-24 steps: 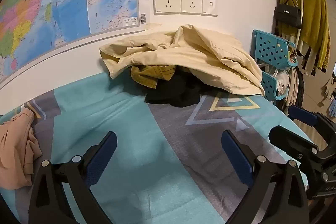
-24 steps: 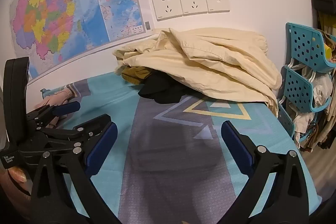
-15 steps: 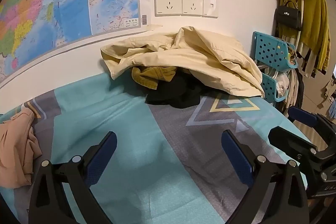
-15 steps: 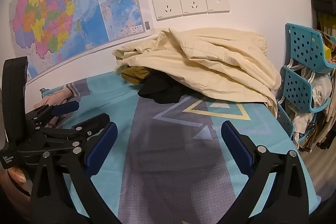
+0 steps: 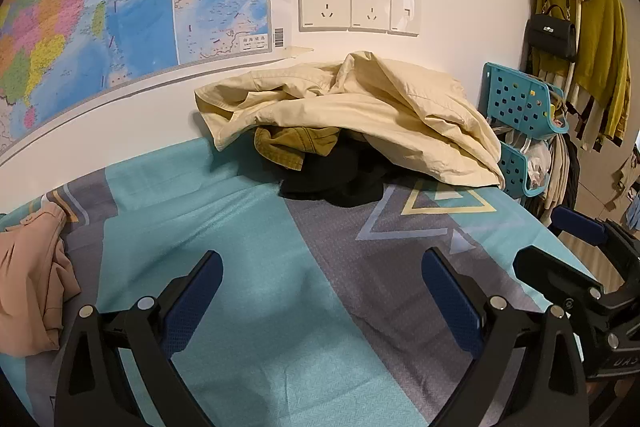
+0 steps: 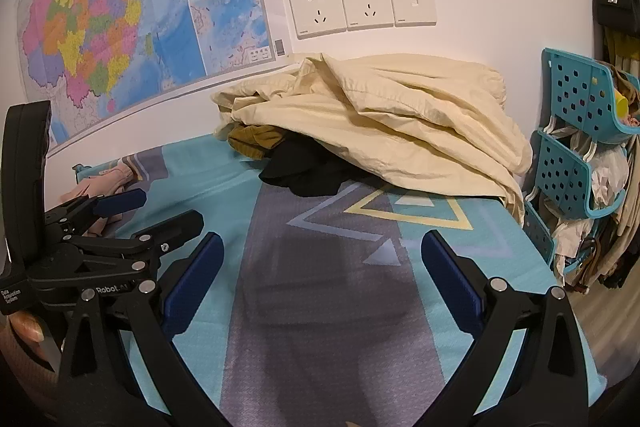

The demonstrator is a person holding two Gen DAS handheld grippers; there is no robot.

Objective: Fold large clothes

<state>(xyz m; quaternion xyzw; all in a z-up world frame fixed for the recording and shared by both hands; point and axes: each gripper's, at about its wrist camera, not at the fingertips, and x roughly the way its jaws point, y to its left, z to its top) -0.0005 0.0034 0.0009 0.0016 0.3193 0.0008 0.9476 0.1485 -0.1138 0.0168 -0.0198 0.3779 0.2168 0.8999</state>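
A heap of clothes lies against the wall at the far side of the bed. On top is a large cream garment (image 5: 368,115) (image 6: 392,119), with an olive piece (image 5: 292,143) (image 6: 252,141) and a black piece (image 5: 340,179) (image 6: 308,171) under it. A crumpled peach garment (image 5: 32,283) (image 6: 100,187) lies at the bed's left side. My left gripper (image 5: 320,275) hangs open over the teal and grey bedsheet (image 5: 240,227), short of the heap, nothing between its blue pads. My right gripper (image 6: 320,259) is open too, over the grey stripe of the sheet (image 6: 320,307). In the right wrist view the left gripper (image 6: 152,211) shows at the left, held by a hand.
A map (image 5: 100,7) and wall sockets (image 5: 356,7) are on the wall behind the heap. A teal perforated rack (image 6: 576,147) with bags stands at the bed's right edge. A yellow-green top and a black handbag (image 5: 552,31) hang beyond it.
Both views have edged slightly closer to the clothes heap; both grippers stay open and hold nothing.
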